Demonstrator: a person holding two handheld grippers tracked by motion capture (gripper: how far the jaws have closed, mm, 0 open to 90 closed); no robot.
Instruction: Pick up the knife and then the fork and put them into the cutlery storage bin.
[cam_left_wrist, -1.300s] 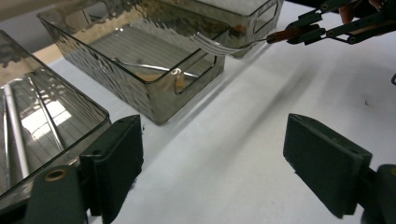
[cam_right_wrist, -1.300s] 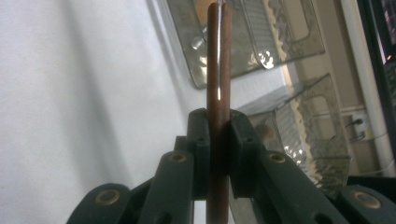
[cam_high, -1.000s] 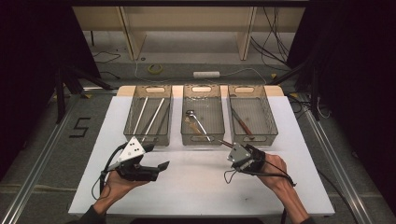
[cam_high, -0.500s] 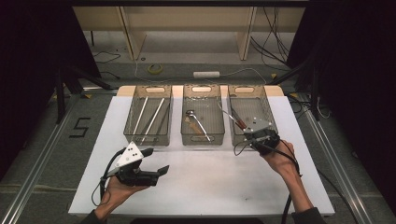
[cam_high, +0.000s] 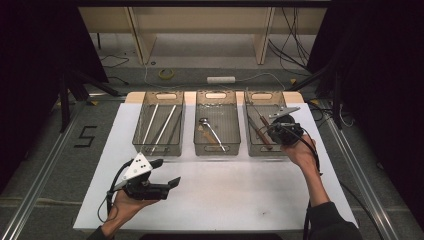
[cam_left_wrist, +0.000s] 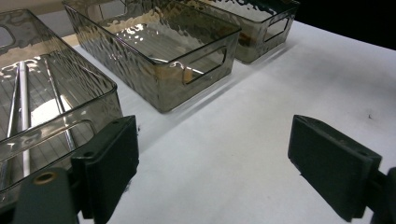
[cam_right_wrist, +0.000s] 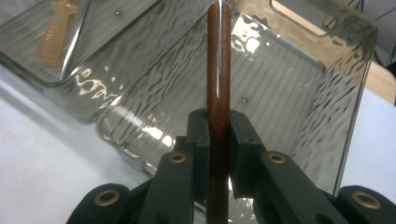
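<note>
My right gripper hovers over the right-hand clear bin. It is shut on a brown-handled utensil, which points straight out from the jaws over the bin's ribbed floor. Another brown-handled piece lies inside that bin. My left gripper is held low over the white table near its front left. Its jaws are wide open, with nothing between the pads. The gripper faces the row of bins.
The left bin holds long pale rods. A metal utensil and a small tan piece lie in the middle bin. Bare white tabletop spreads in front of the bins. Cables lie on the floor beyond the table.
My right gripper carried the brown-handled utensil from the front of the table away and to the right, ending over the right bin. The left gripper barely shifted toward me.
</note>
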